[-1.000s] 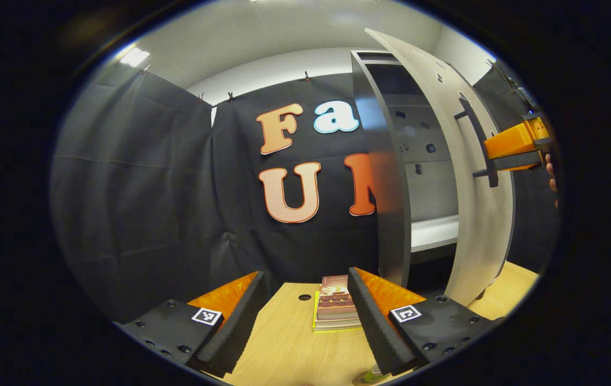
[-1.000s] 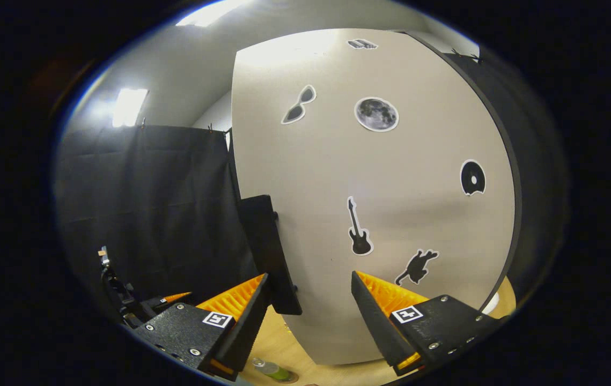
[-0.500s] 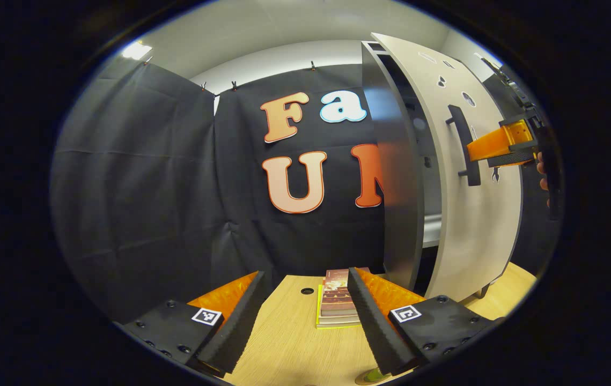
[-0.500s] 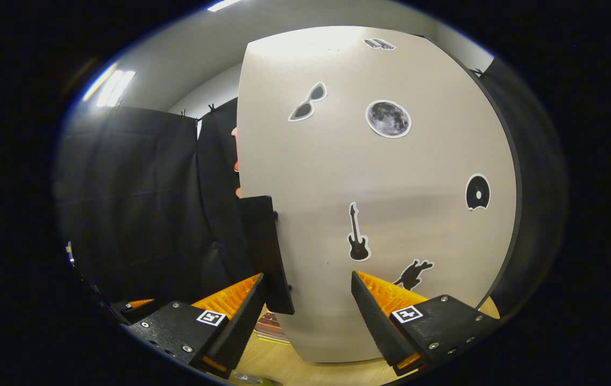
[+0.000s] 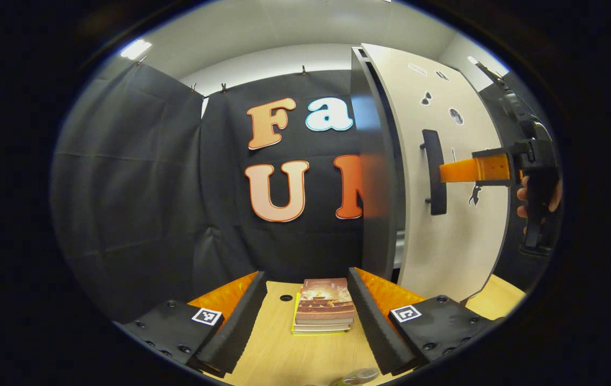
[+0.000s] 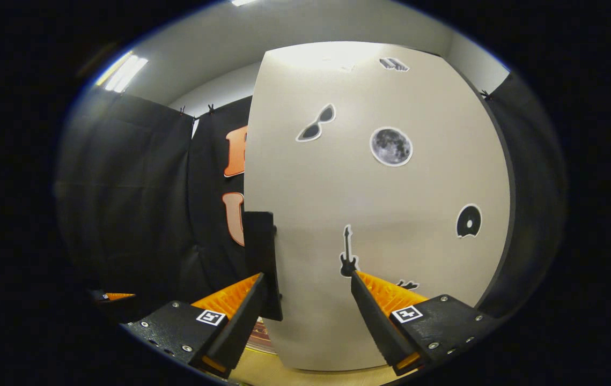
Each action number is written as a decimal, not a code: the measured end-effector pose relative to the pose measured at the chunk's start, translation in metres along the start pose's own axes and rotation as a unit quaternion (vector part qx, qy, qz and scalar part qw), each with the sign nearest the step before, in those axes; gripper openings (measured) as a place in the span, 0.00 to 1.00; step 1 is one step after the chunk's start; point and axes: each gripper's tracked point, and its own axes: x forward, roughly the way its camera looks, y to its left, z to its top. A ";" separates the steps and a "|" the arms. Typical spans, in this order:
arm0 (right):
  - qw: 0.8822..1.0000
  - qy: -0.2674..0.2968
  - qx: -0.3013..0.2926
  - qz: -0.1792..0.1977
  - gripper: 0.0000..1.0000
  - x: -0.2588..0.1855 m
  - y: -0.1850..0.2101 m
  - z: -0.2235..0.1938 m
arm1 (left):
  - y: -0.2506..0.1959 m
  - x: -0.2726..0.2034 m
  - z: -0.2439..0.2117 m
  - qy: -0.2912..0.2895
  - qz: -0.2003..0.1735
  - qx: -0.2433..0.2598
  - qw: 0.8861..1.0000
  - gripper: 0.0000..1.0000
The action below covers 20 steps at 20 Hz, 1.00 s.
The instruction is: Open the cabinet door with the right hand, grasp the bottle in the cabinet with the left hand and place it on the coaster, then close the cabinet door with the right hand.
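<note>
Cabinet door (image 6: 391,214), filling your right gripper view's centre, had swung nearly shut against the cabinet (image 5: 372,161) since a second earlier, your right gripper (image 6: 308,316) open-fingered at its handle (image 6: 262,257), left gripper (image 5: 305,321) idle, open.

Light wood worktop (image 5: 278,354) w/ small round hole; book stack (image 5: 322,305) lies on it, cabinet (image 5: 375,177) stands at right.
</note>
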 end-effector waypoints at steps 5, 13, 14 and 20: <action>0.998 -0.012 -0.037 -0.053 0.96 -0.053 -0.058 0.004 | -0.028 0.006 0.023 -0.010 -0.013 -0.005 1.000 0.99; 0.992 -0.013 -0.058 -0.109 0.97 -0.126 -0.129 0.007 | -0.066 0.004 0.078 -0.050 -0.038 -0.039 0.997 0.99; 0.992 -0.020 -0.057 -0.112 0.96 -0.133 -0.133 0.011 | -0.071 0.003 0.085 -0.057 -0.042 -0.040 0.997 0.98; 0.989 -0.045 -0.055 -0.133 0.96 -0.167 -0.163 0.019 | -0.104 -0.012 0.116 -0.083 -0.064 -0.053 0.993 0.98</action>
